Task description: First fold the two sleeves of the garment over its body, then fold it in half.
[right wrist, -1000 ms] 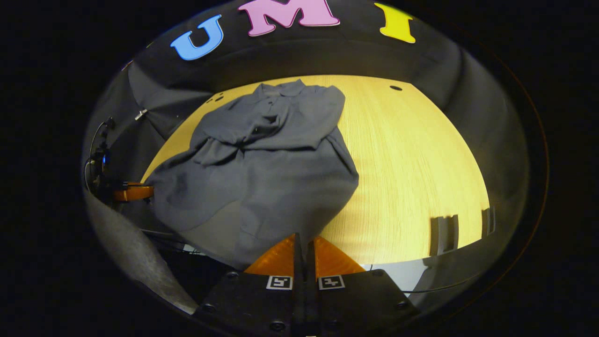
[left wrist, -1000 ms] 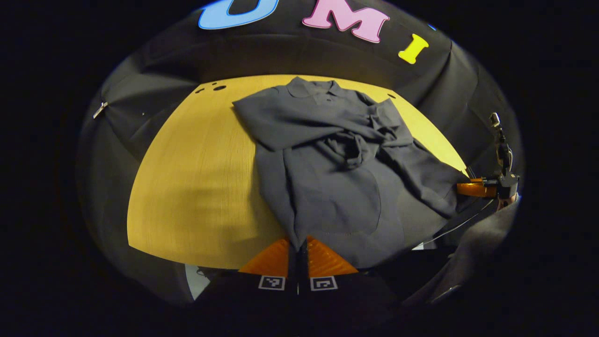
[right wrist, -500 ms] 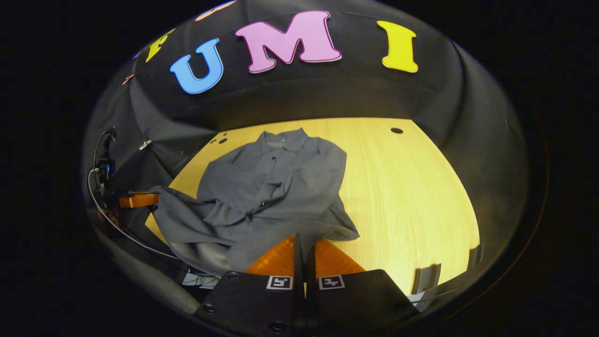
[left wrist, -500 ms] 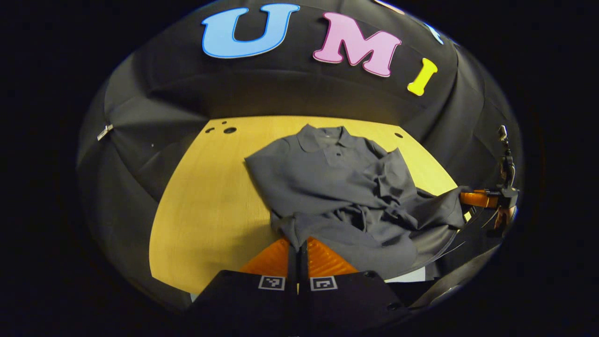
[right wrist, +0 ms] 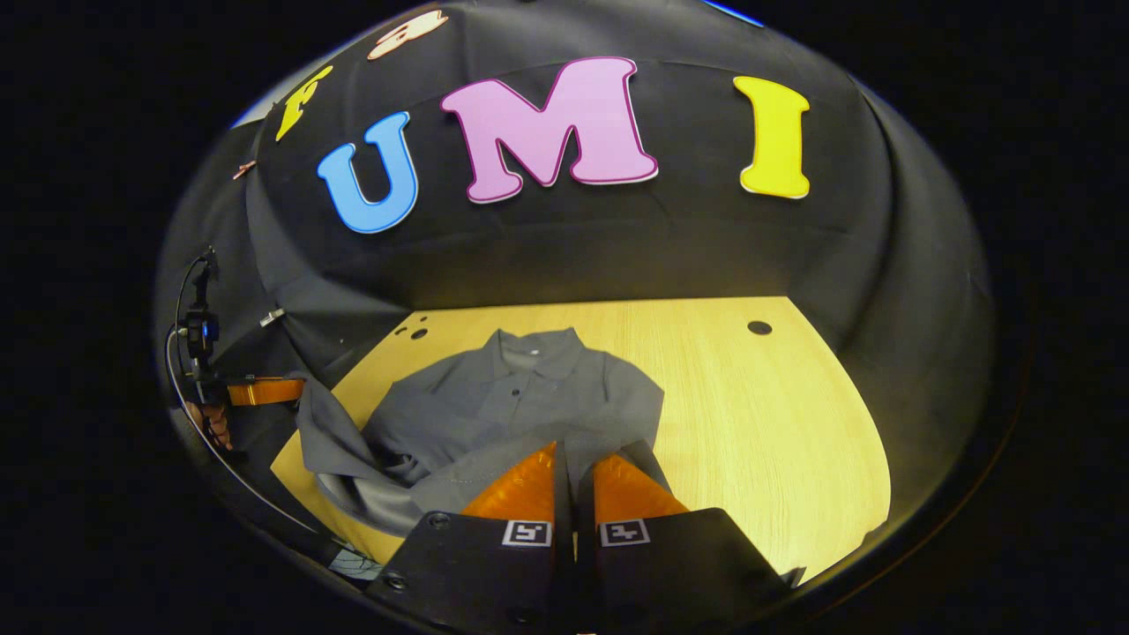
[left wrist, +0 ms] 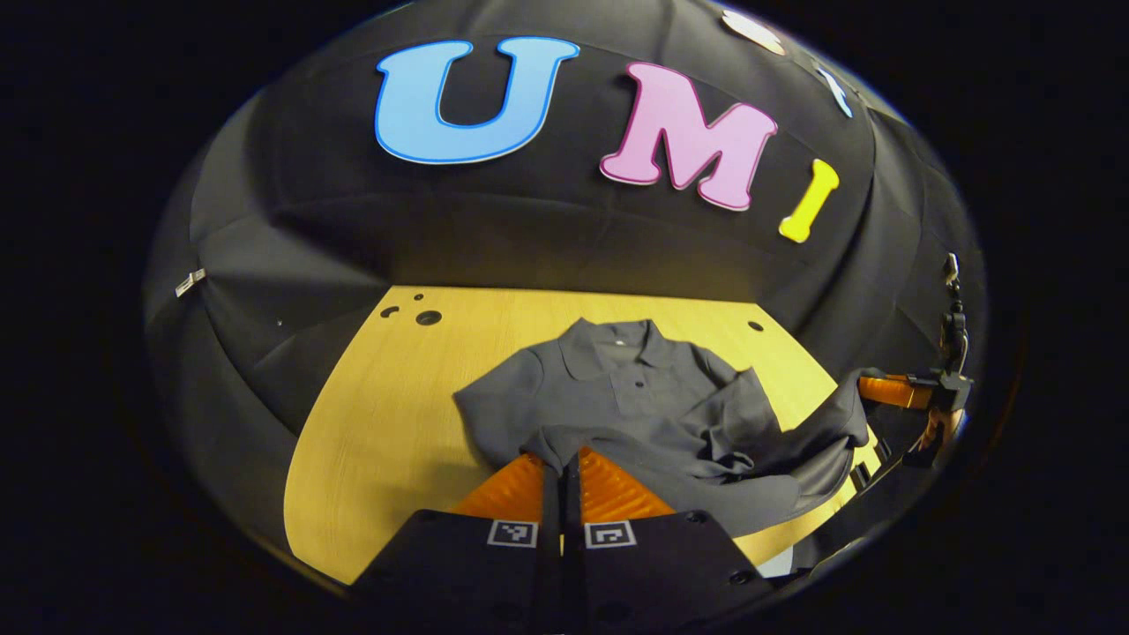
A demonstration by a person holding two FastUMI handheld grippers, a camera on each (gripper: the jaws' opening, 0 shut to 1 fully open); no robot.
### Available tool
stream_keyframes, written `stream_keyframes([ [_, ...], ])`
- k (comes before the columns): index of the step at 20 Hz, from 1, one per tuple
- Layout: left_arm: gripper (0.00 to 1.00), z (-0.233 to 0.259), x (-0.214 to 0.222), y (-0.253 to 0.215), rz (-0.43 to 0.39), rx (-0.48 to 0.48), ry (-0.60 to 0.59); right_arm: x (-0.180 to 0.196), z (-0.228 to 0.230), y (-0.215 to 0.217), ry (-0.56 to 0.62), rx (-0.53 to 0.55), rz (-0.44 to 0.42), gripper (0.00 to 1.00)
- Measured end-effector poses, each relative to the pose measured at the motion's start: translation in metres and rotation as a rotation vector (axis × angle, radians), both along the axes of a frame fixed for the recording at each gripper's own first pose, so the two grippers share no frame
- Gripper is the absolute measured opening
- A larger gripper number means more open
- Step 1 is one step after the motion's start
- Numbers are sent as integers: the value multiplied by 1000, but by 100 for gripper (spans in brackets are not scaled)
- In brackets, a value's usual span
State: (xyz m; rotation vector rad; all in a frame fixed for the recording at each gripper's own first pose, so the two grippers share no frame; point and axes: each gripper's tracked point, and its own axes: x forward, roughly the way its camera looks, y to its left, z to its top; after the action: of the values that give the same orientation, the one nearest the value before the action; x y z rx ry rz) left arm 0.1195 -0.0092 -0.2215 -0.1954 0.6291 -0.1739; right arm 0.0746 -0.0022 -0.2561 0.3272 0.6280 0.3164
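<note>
A dark grey polo shirt (left wrist: 635, 397) lies on the yellow wooden table (left wrist: 388, 414), collar toward the wall, sleeves folded over its body. My left gripper (left wrist: 562, 451) is shut on one corner of the shirt's hem, held above the shirt's middle. In the right gripper view the same shirt (right wrist: 512, 397) shows with my right gripper (right wrist: 573, 450) shut on the other hem corner. The hem is lifted and carried over the body toward the collar. The right gripper (left wrist: 869, 388) also appears far right in the left gripper view, the left gripper (right wrist: 295, 390) far left in the right gripper view.
The table (right wrist: 776, 414) has bare wood to the right of the shirt in the right gripper view, with a small hole (right wrist: 758, 327) near the back. Small holes (left wrist: 428, 317) mark the back left corner. Black cloth walls close the booth.
Both grippers have lifted the hem from the table's near edge and carried it forward over the shirt toward the collar. The lower half now hangs folded over the upper half.
</note>
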Motion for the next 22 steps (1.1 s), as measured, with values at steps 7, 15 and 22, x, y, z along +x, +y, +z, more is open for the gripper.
stream_keyframes([
  [7,5,1,74,15,54,21,-44,78,0,-2,-55,8,-51,5],
  [15,8,-45,143,27,134,16,-1,142,-51,6,-18,3,-85,5],
  [22,8,-102,188,32,163,50,66,184,-107,18,32,-26,-83,5],
])
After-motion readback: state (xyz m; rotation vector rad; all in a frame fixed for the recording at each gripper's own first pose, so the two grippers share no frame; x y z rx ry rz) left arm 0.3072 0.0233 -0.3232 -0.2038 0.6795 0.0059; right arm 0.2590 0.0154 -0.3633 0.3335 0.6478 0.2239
